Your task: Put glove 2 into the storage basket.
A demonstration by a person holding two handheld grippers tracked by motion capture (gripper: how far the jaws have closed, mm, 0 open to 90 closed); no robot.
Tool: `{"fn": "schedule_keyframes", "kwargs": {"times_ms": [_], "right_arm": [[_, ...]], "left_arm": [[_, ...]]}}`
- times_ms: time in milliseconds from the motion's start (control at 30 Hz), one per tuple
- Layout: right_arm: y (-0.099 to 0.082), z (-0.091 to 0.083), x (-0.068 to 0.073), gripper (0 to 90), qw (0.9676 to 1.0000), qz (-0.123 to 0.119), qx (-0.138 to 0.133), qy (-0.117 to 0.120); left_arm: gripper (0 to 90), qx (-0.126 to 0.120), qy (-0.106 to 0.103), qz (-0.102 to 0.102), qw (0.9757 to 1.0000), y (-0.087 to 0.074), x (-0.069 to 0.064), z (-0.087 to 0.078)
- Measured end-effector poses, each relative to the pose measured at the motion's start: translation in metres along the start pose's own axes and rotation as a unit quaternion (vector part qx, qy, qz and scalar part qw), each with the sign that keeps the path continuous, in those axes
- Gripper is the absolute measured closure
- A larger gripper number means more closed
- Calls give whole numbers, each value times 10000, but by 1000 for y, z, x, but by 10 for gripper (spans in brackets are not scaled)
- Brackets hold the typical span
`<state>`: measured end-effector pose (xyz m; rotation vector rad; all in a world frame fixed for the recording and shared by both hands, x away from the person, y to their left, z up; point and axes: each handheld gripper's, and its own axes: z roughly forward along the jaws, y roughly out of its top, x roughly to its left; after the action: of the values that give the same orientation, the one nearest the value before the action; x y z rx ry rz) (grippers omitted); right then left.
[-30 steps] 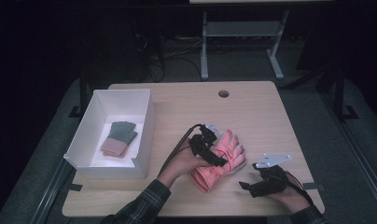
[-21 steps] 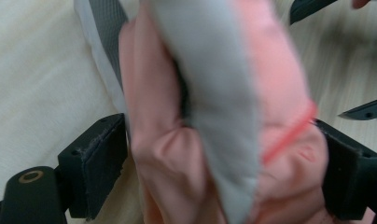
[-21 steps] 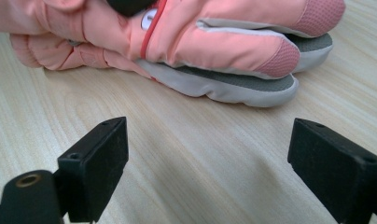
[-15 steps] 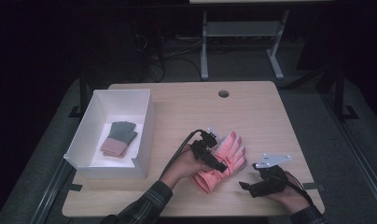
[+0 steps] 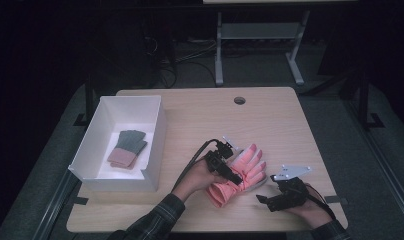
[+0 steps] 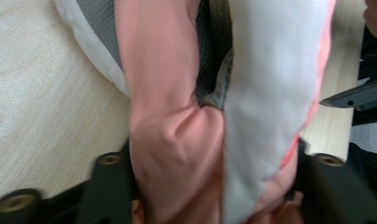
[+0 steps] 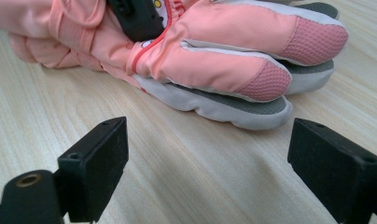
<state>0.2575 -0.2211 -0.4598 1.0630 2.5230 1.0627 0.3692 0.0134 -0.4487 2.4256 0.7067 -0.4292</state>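
Left gripper (image 5: pixel 230 172) sits across the pink gloves (image 5: pixel 240 172) near the front edge of the table (image 5: pixel 290 125) — jaws have just been closing, and the left gripper view has glove fabric bunched between them, so it's clamped on the stacked pair, probably to lift both at once. Right gripper (image 5: pixel 265 200) rests just beside the glove fingertips, jaws spread wide with nothing between — likely waiting to help. White box (image 5: pixel 155 135) at left already holds a folded green-and-pink pair (image 5: pixel 127 149), likely where these go next
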Motion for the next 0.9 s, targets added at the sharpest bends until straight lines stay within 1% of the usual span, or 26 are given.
{"fn": "schedule_keyframes", "kwargs": {"times_ms": [100, 267, 333, 400, 433, 567, 633, 700, 833, 900], "right_arm": [[0, 0, 0, 120, 10000, -19, 13, -18], [-1, -1, -1, 120, 10000, -25, 9, -34], [-1, -1, -1, 120, 10000, -18, -15, -51], [-1, -2, -1, 120, 10000, 15, -47, -50], [-1, -2, 0, 121, 10000, 14, -52, -48], [0, -2, 0, 120, 10000, -23, -32, -13], [0, -1, 1, 121, 10000, -27, -23, -15], [-1, -1, 1, 120, 10000, -30, -23, -11], [-1, 0, 1, 121, 10000, -36, -19, -12], [-1, 0, 1, 121, 10000, -30, -32, -20]], "left_arm": [[594, 6, -40, 13, 10000, 0, 0, -2], [619, -124, -106, -19, 9999, 0, -2, -9], [619, -87, -59, 20, 9999, 1, -3, -14], [619, -123, -16, -6, 9999, 1, -4, -17], [619, -92, -3, 13, 10000, 1, -3, -20], [616, -192, 107, -30, 9998, 0, -2, -32], [615, -169, 172, 33, 9997, 0, -3, -40], [615, -271, 203, -31, 9994, 0, -6, -46], [615, -319, 321, -17, 9990, 1, -12, -63], [615, -351, 353, -43, 9987, 1, -15, -71]]}}
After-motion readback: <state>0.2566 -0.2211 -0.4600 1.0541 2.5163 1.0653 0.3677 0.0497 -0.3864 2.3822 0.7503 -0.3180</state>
